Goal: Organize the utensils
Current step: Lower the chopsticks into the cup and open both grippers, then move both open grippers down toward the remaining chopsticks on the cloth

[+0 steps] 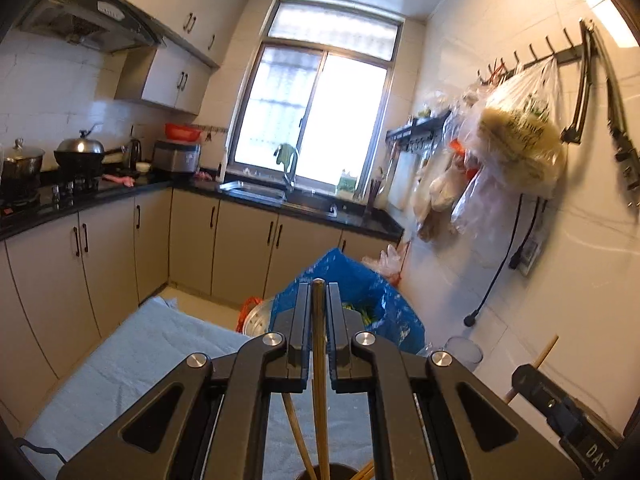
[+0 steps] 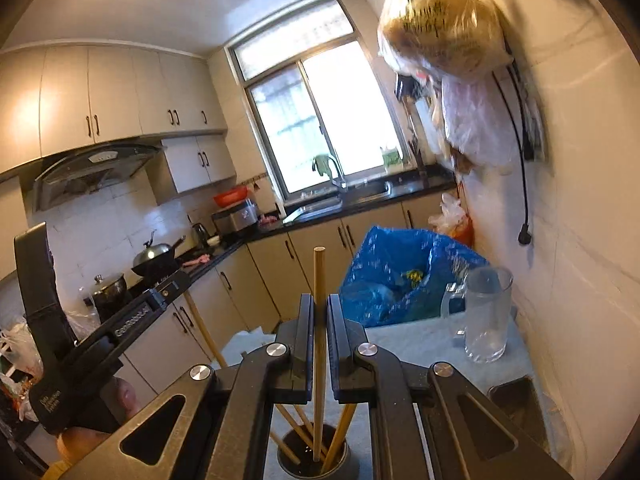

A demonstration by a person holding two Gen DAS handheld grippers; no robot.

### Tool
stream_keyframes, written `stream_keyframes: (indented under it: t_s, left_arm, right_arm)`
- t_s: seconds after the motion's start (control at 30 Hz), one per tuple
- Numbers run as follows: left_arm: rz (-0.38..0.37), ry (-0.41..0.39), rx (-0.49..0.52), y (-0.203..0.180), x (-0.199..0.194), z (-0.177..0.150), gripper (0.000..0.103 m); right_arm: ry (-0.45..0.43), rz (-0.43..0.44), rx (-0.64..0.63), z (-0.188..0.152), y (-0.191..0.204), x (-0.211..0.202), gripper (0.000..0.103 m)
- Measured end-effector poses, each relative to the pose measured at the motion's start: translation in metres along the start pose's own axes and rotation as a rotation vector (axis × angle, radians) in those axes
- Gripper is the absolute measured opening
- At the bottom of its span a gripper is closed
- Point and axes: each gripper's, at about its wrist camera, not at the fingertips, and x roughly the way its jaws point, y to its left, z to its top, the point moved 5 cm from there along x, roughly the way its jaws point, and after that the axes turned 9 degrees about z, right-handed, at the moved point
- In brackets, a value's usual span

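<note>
In the left wrist view my left gripper (image 1: pixel 319 294) is shut on an upright wooden chopstick (image 1: pixel 319 360). Its lower end runs down to a dark round holder (image 1: pixel 340 472) at the bottom edge, where other chopsticks (image 1: pixel 295 432) lean. In the right wrist view my right gripper (image 2: pixel 319 306) is shut on another upright chopstick (image 2: pixel 319 280), whose lower end reaches into the holder (image 2: pixel 288 460) among several chopsticks (image 2: pixel 340 436). The left gripper (image 2: pixel 176 284) shows at the left of that view with its chopstick (image 2: pixel 204 328); the right gripper body (image 1: pixel 560 412) shows at lower right of the left view.
The holder stands on a table under a pale blue cloth (image 1: pixel 132 356). A clear glass pitcher (image 2: pixel 486 316) and a dark rectangular container (image 2: pixel 516 396) stand at the table's right by the tiled wall. A blue plastic bag (image 2: pixel 400 280) sits behind the table. Bags (image 1: pixel 516 136) hang on the wall.
</note>
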Motion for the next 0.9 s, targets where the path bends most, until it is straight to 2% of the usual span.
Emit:
stream_keyframes:
  t_s: [0.17, 0.37, 0.47, 0.53, 0.77, 0.9]
  left_arm:
    - [0.029, 0.041, 0.028, 0.001, 0.018, -0.021, 0.006]
    - [0.034, 0.090, 0.008, 0.010, 0.017, -0.033, 0.008]
    - [0.019, 0.102, 0.010, 0.011, 0.009, -0.032, 0.023]
    - [0.014, 0.083, 0.002, 0.016, -0.004, -0.029, 0.038]
    - [-0.001, 0.031, -0.030, 0.041, -0.056, -0.015, 0.051]
    - [0.033, 0.026, -0.049, 0.072, -0.082, -0.019, 0.062]
  right_arm:
    - [0.066, -0.015, 0.027, -0.021, -0.018, 0.018, 0.007]
    - [0.120, -0.022, 0.060, -0.038, -0.030, 0.029, 0.007]
    - [0.127, -0.030, 0.093, -0.042, -0.036, 0.030, 0.009]
    - [0.135, -0.021, 0.129, -0.044, -0.041, 0.030, 0.023]
    - [0.097, -0.027, 0.143, -0.038, -0.037, 0.002, 0.039]
    - [0.092, -0.038, 0.116, -0.042, -0.031, -0.021, 0.048]
